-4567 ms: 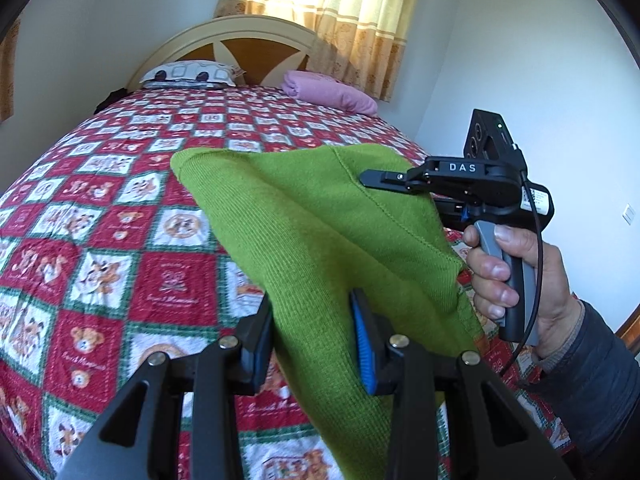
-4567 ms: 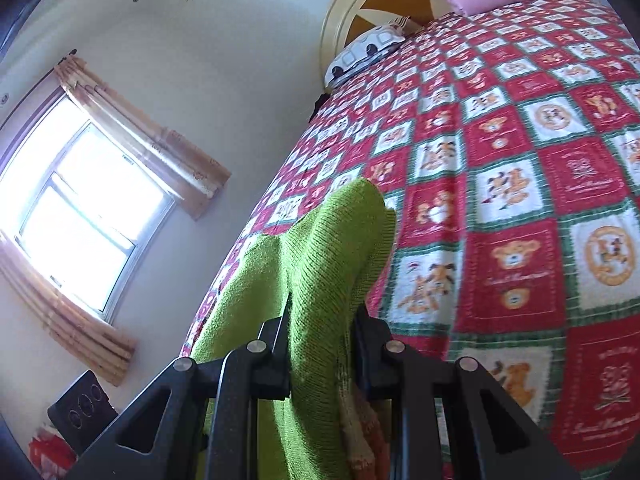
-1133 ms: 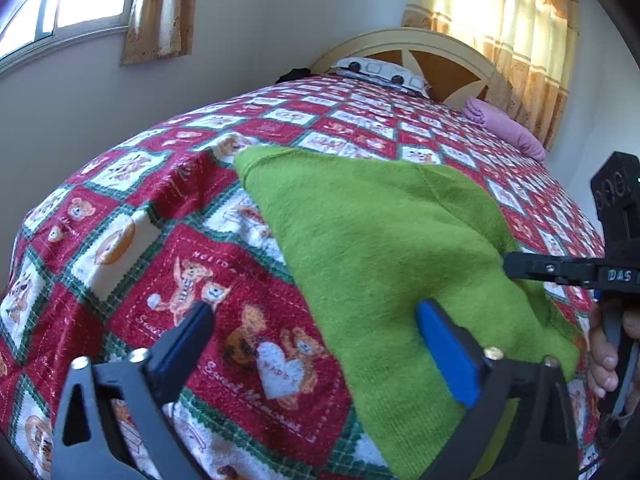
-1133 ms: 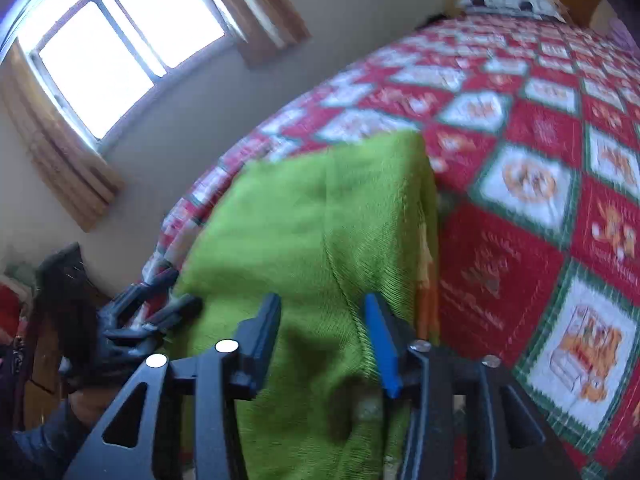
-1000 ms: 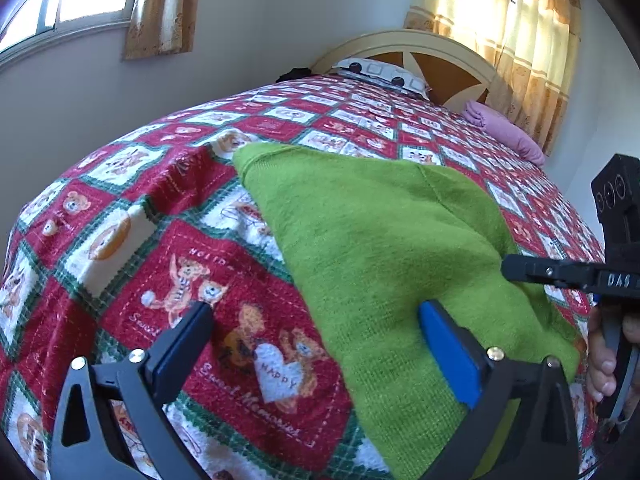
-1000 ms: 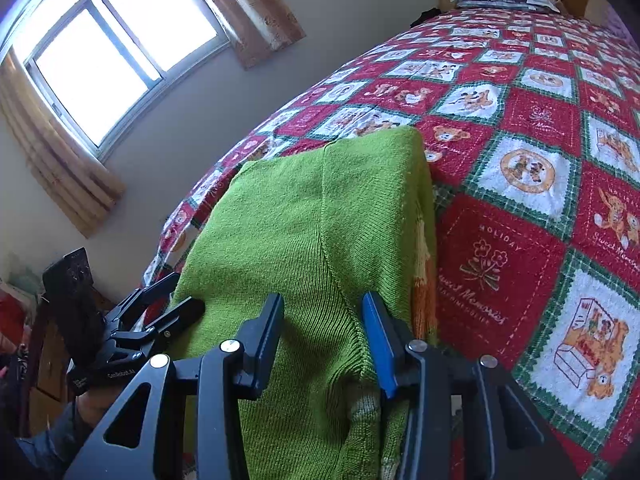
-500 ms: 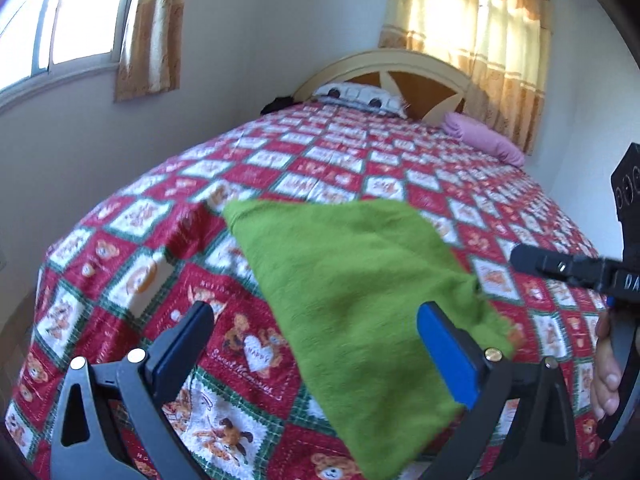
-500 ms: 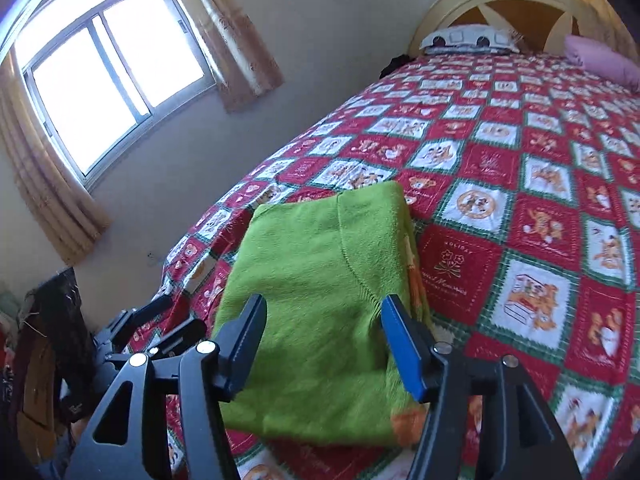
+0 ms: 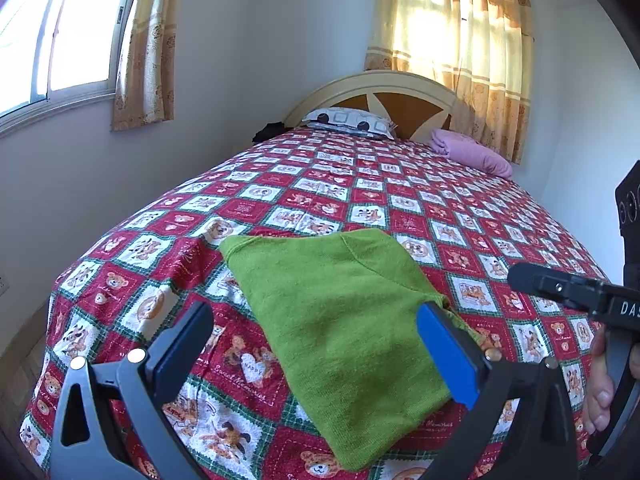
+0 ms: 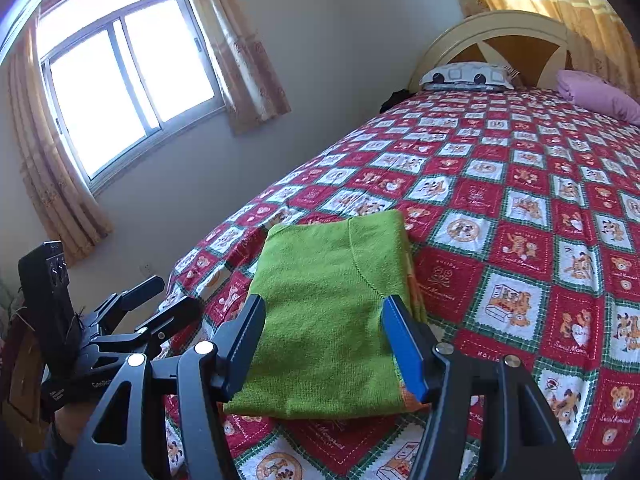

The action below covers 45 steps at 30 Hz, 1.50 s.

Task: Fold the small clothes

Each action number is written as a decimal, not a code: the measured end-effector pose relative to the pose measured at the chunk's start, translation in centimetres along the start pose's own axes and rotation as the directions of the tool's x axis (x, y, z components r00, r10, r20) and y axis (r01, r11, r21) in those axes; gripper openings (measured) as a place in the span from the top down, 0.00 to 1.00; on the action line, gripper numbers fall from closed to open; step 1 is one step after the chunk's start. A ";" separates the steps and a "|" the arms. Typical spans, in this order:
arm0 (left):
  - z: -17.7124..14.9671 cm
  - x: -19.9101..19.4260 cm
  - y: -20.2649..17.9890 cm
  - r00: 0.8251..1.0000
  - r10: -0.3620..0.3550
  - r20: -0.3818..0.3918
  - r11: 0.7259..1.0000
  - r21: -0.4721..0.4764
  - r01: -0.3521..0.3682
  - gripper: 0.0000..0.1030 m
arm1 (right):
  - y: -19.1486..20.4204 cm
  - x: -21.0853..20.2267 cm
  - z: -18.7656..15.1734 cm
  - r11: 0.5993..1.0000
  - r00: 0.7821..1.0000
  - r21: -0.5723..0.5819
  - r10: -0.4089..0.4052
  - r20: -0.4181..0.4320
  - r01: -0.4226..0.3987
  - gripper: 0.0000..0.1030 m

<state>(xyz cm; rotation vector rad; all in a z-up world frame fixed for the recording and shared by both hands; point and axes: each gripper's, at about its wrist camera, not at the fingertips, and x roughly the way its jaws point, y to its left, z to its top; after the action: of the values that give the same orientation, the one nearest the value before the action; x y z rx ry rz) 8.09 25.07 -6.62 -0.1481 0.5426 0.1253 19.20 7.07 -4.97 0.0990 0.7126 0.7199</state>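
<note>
Green knitted garment [image 9: 340,312], folded into a flat rectangle, lying near the foot corner of the bed on a red patchwork bedspread [image 9: 400,196] printed with bears. Left gripper [image 9: 316,344] and right gripper [image 10: 324,340] both above it, jaws apart, nothing held between them, not touching the cloth. Beyond: patterned pillow [image 9: 348,120] and pink pillow [image 9: 472,152] at the cream headboard [image 9: 376,88], curtained windows on two walls.

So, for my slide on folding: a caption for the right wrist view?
Open right hand-held gripper above a folded green sweater lying on the patchwork bedspread.
</note>
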 end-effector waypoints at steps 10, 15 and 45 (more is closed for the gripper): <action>-0.3 -0.1 -0.8 1.000 -0.003 0.001 1.000 0.013 0.003 0.00 | -0.6 -0.6 -0.4 1.000 1.000 0.029 -0.004 0.013 0.004 0.39; -0.4 -0.2 -0.8 1.000 -0.001 0.003 1.000 0.012 0.001 0.00 | -0.4 -1.0 -0.5 1.000 1.000 0.026 0.001 0.027 -0.001 0.39; -0.3 -0.6 -1.2 0.999 0.026 0.018 0.999 0.023 -0.026 0.00 | -0.1 -2.0 -0.9 1.000 0.997 0.031 -0.004 0.079 0.001 0.37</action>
<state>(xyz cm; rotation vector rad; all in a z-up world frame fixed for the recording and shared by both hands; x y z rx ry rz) 7.62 23.82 -6.39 -0.1175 0.5279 0.1459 17.59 5.57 -4.54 0.1537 0.6478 0.6990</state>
